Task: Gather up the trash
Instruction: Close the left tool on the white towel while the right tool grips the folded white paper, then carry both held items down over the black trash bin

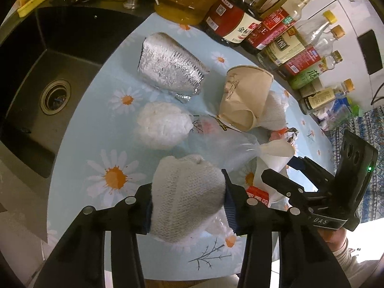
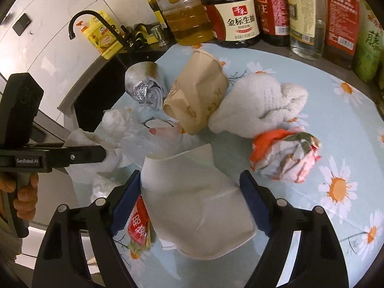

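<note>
Left claw (image 1: pixel 189 206) is clamped on a wadded white cloth (image 1: pixel 187 196), which fills the gap between its two blue-padded fingers at lower centre of the left wrist view, just above the daisy-print counter (image 1: pixel 96 129). Right claw (image 2: pixel 189 206) stands wide around a folded white paper (image 2: pixel 196 206) at lower centre of the right wrist view; its left pad touches the paper edge, its right pad sits just apart from it. A red packet (image 2: pixel 139 225) lies partly under that paper, against the left pad. Remaining trash on the counter: a foil pouch (image 1: pixel 170 69) at upper centre of the left view, a crumpled brown paper bag (image 1: pixel 244 96) to its right, a white plastic wad (image 1: pixel 163 122) below the pouch, and a clear plastic bag (image 1: pixel 223 144) at centre. In the right view a second white cloth (image 2: pixel 259 105) touches the brown bag, with a crumpled red-and-white wrapper (image 2: pixel 285 156) just beside it at centre right. Bottles (image 1: pixel 276 31) line the counter's far edge. A dark sink (image 1: pixel 55 96) occupies the left of the left view.
</note>
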Available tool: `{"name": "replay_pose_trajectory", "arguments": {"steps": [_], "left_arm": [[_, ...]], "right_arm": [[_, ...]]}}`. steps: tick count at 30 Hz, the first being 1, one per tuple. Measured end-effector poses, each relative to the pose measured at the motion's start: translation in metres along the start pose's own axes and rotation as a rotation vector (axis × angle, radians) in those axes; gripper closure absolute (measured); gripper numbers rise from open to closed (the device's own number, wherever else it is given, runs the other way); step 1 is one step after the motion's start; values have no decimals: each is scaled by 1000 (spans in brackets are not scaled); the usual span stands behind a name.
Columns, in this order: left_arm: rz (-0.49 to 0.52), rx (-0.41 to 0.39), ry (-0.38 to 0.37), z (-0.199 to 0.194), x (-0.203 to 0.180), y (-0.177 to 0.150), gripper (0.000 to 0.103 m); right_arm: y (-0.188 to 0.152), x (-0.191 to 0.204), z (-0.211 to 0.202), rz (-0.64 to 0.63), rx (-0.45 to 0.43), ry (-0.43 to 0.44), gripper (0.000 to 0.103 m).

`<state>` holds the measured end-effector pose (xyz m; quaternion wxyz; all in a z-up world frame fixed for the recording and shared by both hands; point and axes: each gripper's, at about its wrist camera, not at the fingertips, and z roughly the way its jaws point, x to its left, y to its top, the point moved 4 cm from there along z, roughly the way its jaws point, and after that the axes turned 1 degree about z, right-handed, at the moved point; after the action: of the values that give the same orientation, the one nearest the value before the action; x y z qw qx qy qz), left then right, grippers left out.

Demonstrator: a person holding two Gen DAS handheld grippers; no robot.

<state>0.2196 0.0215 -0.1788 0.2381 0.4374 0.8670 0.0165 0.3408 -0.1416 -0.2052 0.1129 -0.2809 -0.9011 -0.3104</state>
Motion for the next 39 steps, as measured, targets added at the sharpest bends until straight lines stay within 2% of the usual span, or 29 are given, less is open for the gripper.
{"name": "replay_pose_trajectory", "arguments": {"steps": [6,18,29,39], "left_arm": [[16,-13,-32,-13,-1,0,61],[118,-46,-91,-50,-15,-12,61],[186,-58,-151,-87,0,-49,61],[229,-49,-192,-107,29,-88,61]], "right_arm": [[-6,0,-21,37,-49,-43,22],[-34,16,-71,124,-148,-146,22],[-83,71,-91,194,-191,-195,22],[-120,130,-86,249,-204,-181,22]]}}
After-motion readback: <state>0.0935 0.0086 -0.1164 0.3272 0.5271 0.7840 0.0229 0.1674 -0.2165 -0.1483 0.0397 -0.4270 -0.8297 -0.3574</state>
